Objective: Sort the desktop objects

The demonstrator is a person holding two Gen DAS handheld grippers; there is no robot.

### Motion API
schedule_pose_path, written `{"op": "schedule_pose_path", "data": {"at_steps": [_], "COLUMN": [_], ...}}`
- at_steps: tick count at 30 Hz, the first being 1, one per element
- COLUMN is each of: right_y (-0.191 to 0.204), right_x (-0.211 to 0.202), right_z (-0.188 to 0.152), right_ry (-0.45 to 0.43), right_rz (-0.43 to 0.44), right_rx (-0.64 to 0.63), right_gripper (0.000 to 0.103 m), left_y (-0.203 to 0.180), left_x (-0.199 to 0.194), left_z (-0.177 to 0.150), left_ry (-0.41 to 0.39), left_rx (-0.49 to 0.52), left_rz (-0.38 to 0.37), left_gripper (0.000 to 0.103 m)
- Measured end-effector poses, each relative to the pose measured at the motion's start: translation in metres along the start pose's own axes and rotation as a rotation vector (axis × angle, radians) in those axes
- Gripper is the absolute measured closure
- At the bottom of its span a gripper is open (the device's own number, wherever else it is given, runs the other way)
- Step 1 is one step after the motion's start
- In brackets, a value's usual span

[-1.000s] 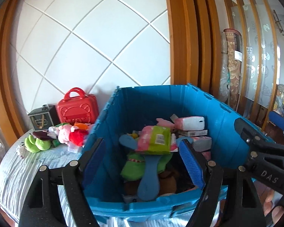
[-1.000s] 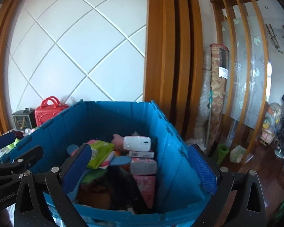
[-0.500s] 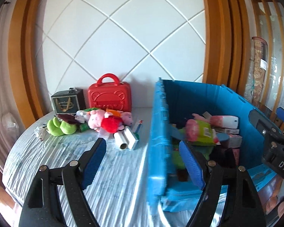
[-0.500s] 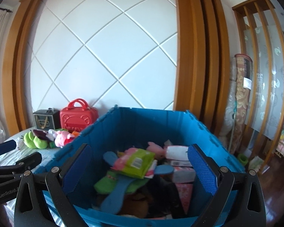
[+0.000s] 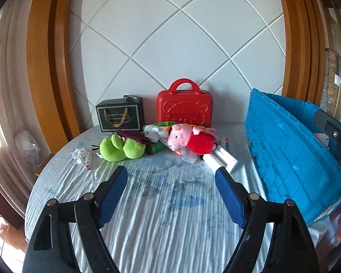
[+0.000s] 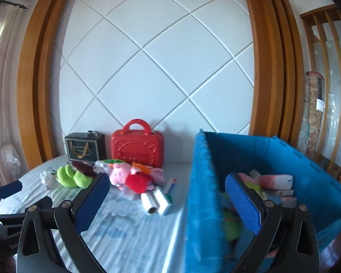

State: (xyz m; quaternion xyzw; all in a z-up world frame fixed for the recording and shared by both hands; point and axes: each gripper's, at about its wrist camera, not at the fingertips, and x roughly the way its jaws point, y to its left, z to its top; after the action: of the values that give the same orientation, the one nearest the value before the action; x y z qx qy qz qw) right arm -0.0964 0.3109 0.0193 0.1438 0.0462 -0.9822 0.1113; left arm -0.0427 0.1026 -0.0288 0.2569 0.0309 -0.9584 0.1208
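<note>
My left gripper [image 5: 171, 175] stands open and empty above the striped tablecloth [image 5: 161, 204], well short of the toy pile. That pile holds a pink pig plush in a red dress [image 5: 191, 138], a green plush [image 5: 120, 147] and white lint-roller refills [image 5: 218, 159]. The blue crate [image 5: 288, 154] rises at the right. In the right wrist view my right gripper [image 6: 166, 186] is open and empty, straddling the blue crate's [image 6: 200, 195] near wall. Packets and toys [image 6: 275, 182] lie inside the crate. The pig plush [image 6: 129, 177] and rolls [image 6: 156, 200] lie left of it.
A red toy suitcase [image 5: 184, 109] and a black gift box [image 5: 120, 116] stand against the white panelled wall. Small white scraps [image 5: 83, 155] lie at the table's left. The round table's edge curves away at the left, beside a curtain [image 5: 4, 104].
Both grippers have swung left, away from above the crate. The left wrist view went from the crate's contents to the toy pile; the right one now straddles the crate's left wall.
</note>
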Motion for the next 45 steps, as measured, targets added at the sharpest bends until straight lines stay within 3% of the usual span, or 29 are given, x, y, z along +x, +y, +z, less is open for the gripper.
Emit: {"op": "schedule_pose_path", "data": {"at_steps": [6,14,19,25,30,37,45], "right_y": [0.052,0.073,0.091,0.131,0.18,0.242,0.288], "right_x": [0.034,0.109,0.172,0.235,0.271,0.337,0.427], "right_z": [-0.013,-0.035,-0.05,-0.068,-0.074,-0.085,-0.096], "right_ry": [0.129,0.251,0.333,0.454,0.515,0.628,0.715], "right_rz": [-0.025,0.003,0.096,0.219,0.265,0.267,0.285], "right_rx": [-0.006,0.003,-0.006,0.022,-0.003,0.032,0.14], "right_gripper": [0.0,0.0,0.0,0.0,0.0,0.0,0.0], "left_y": [0.082,0.148,0.188,0.23,0.254,0.283,0.276], "left_x": [0.048,0.117,0.151,0.187,0.23,0.327,0.417], "left_z": [-0.017,-0.04,-0.042,-0.042,-0.029,-0.002,0.012], "left_ry": [0.103,0.235,0.285,0.332,0.356,0.416,0.463], "left_rx": [-0.052,-0.117,-0.153,-0.21,-0.203,-0.211,-0.172], "left_rz": [0.027,0.143,0.249,0.296,0.273,0.191,0.091], "left_gripper": [0.024,0.024,0.024,0.024,0.024,0.024,0.024]}}
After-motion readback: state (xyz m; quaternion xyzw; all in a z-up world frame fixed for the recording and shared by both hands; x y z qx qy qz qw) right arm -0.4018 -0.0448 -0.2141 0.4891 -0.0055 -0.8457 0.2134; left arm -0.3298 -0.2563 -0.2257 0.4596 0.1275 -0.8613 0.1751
